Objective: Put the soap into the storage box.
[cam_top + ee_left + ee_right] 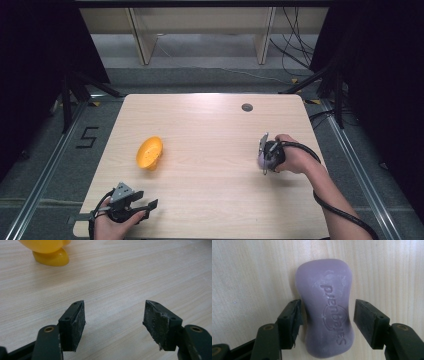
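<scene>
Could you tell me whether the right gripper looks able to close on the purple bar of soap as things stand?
Probably yes: the right gripper is open astride the purple bar of soap, one jaw on each side of its narrow waist, with nothing between them on the wooden table.

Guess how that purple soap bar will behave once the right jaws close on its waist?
The purple soap bar looks solid and moulded, so probably stiff, not floppy. Its smooth rounded sides may slip between the pads, though the narrowed waist should help. Lying flat on the table, it seems unlikely to roll.
</scene>
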The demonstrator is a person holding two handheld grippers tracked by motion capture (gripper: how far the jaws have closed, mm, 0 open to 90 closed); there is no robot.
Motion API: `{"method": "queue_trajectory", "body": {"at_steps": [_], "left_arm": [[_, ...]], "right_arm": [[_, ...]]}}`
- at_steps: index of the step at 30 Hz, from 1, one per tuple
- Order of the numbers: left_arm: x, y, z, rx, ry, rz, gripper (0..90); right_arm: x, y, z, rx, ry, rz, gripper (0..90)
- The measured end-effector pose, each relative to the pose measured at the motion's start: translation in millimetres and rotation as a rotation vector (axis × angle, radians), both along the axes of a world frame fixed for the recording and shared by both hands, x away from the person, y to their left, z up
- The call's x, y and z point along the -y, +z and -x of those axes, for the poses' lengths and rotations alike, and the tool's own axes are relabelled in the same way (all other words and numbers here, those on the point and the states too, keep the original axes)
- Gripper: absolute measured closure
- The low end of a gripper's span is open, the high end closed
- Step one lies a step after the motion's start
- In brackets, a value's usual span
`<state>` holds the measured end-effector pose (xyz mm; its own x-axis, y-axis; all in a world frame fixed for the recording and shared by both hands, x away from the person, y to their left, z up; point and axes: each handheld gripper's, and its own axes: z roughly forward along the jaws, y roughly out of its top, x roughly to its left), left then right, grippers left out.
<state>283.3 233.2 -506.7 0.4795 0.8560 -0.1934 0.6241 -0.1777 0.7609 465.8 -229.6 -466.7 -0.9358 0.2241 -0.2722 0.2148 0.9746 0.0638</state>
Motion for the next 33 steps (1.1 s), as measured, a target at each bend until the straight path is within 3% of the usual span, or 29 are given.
{"method": "queue_trajectory", "body": {"at_steps": [2, 4, 7, 8, 9, 12, 14, 16, 17, 18, 19, 25, 30, 33], "left_arm": [[-0.1, 0.5, -0.1, 0.002, 0.005, -0.001, 33.3], [-0.5, 0.4, -0.3, 0.012, -0.001, -0.004, 33.3], [-0.3, 0.1, -0.4, 0.014, 0.001, -0.003, 33.3], [-0.3, 0.4, -0.4, 0.012, -0.001, -0.003, 33.3], [-0.2, 0.3, -0.4, 0.013, 0.000, -0.001, 33.3], [-0.7, 0.5, -0.1, 0.009, 0.007, 0.001, 33.4], [-0.7, 0.3, -0.3, 0.007, 0.010, 0.006, 33.4], [-0.9, 0.4, -0.2, 0.005, 0.010, 0.004, 33.4], [-1.1, 0.4, -0.1, 0.009, 0.009, -0.004, 33.4], [-1.1, 0.5, -0.2, 0.009, 0.007, -0.006, 33.4], [-1.1, 0.5, -0.2, 0.009, 0.007, -0.006, 33.4], [-1.9, 0.5, -0.1, 0.007, 0.007, -0.016, 33.4], [-2.7, 0.6, -0.4, -0.004, 0.000, -0.017, 33.4], [-1.4, 0.3, -0.5, 0.007, 0.005, -0.011, 33.4]], "right_arm": [[-0.2, -1.3, -0.4, 0.019, 0.003, 0.013, 40.2], [-1.9, -1.5, -0.3, -0.001, -0.024, 0.009, 41.3], [-2.2, -2.9, -6.3, 0.009, 0.052, 0.009, 41.8], [-2.6, -2.6, -6.6, 0.001, 0.048, 0.014, 42.0], [-3.6, -2.6, -4.4, -0.006, 0.007, 0.010, 42.3], [-2.9, -4.5, -8.7, -0.009, 0.051, 0.017, 43.2], [-3.7, -4.2, -6.8, -0.026, 0.005, 0.019, 43.5], [-3.3, -4.9, -8.6, -0.030, 0.031, 0.017, 44.1], [-2.9, -5.1, -7.6, -0.028, 0.000, 0.020, 44.3], [-1.5, -6.2, -10.9, -0.032, 0.042, 0.022, 45.0], [-1.5, -6.2, -10.9, -0.032, 0.042, 0.022, 45.0], [-3.3, -5.1, -7.1, -0.051, -0.006, 0.033, 49.4], [-3.9, -5.2, -4.3, -0.026, -0.015, 0.035, 49.7], [-3.0, -5.5, -3.2, -0.013, 0.012, 0.030, 49.9]]}}
